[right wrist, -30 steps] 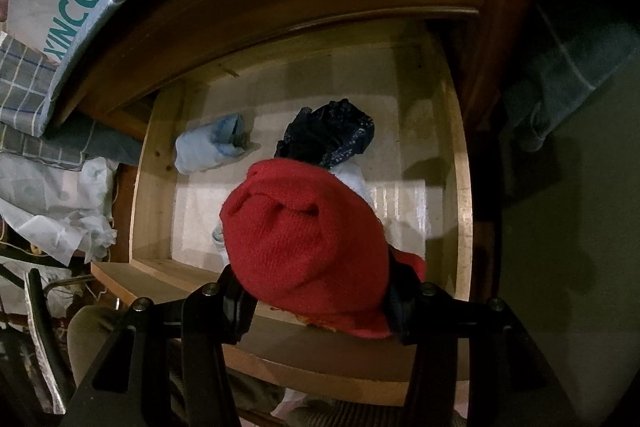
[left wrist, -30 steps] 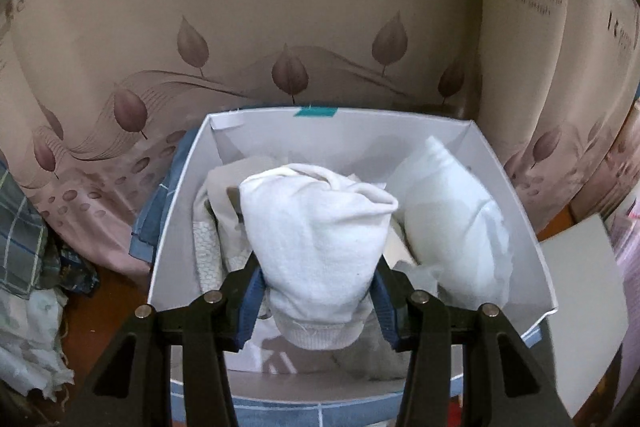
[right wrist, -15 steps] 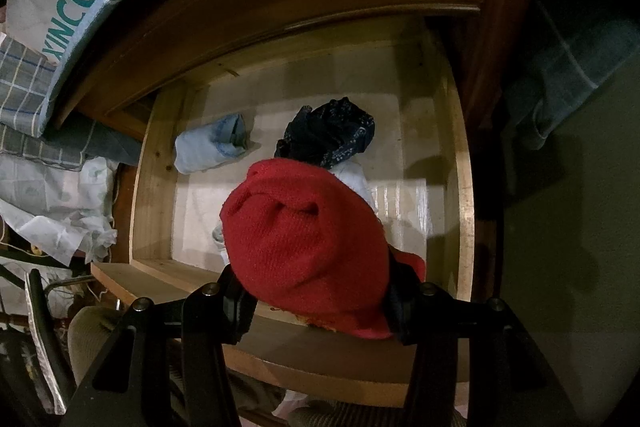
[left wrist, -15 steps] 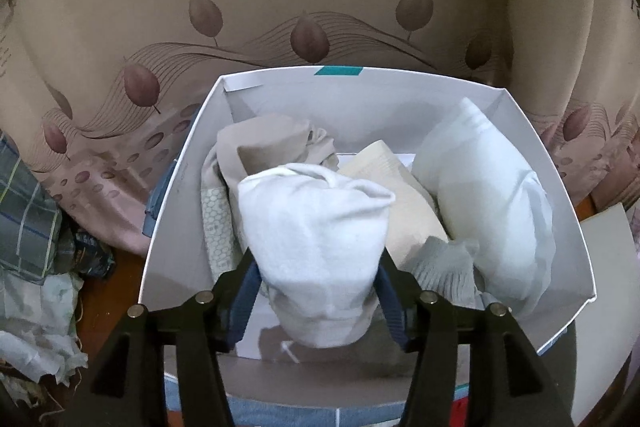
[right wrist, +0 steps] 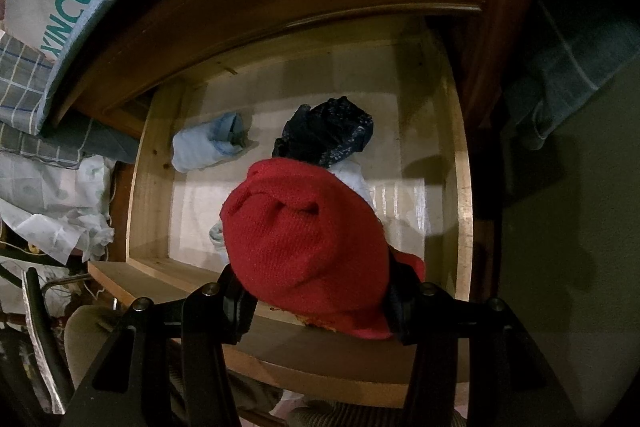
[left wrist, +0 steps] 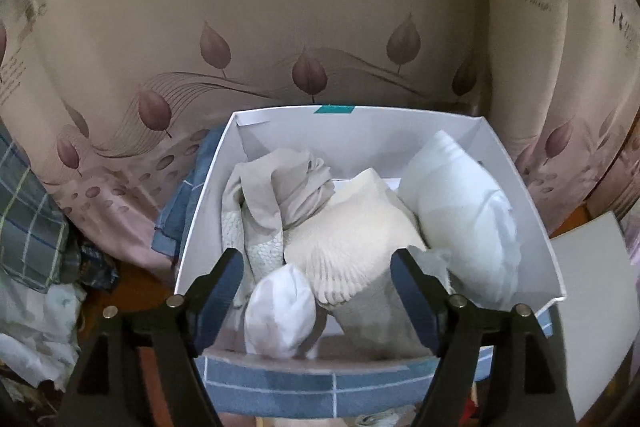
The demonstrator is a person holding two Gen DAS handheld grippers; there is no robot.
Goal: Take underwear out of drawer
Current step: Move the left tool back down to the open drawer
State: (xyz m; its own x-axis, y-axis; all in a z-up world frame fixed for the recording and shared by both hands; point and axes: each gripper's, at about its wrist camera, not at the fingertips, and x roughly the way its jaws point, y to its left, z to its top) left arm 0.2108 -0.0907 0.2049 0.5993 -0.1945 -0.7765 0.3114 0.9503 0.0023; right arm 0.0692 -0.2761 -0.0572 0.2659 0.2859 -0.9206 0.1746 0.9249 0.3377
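1. Your left gripper (left wrist: 316, 291) now stands spread: its jaws have just been opening, and the white rolled piece (left wrist: 280, 311) it pinched a second ago lies free between the blue pads (left wrist: 218, 291), touching neither.
2. That white piece has landed inside the white box (left wrist: 532, 223), against the box's near wall toward the near-left corner, just beside a cream ribbed bundle (left wrist: 352, 243) in the middle.
3. Further out in the box, a beige garment (left wrist: 288, 183) sits toward the far-left corner and a larger white bundle (left wrist: 464, 215) fills the right side. The leaf-printed curtain (left wrist: 280, 27) hangs behind the box's far wall.
4. Judged from this, the left-hand delivery is done: one item is out of the drawer and dropped, so that hand is free to go back for another.
5. Your right gripper (right wrist: 316, 291) has not changed. It stays clamped on the red knitted piece (right wrist: 308, 239), held over the near edge of the wooden drawer (right wrist: 462, 187).
6. Inside the drawer, a light blue roll (right wrist: 208, 147) lies toward the far-left corner and a dark patterned bundle (right wrist: 328, 133) sits mid-back. Something pale shows just behind the red piece; what it is cannot be told.
7. So the red piece is lifted but not yet delivered, and at least two items remain in the drawer.
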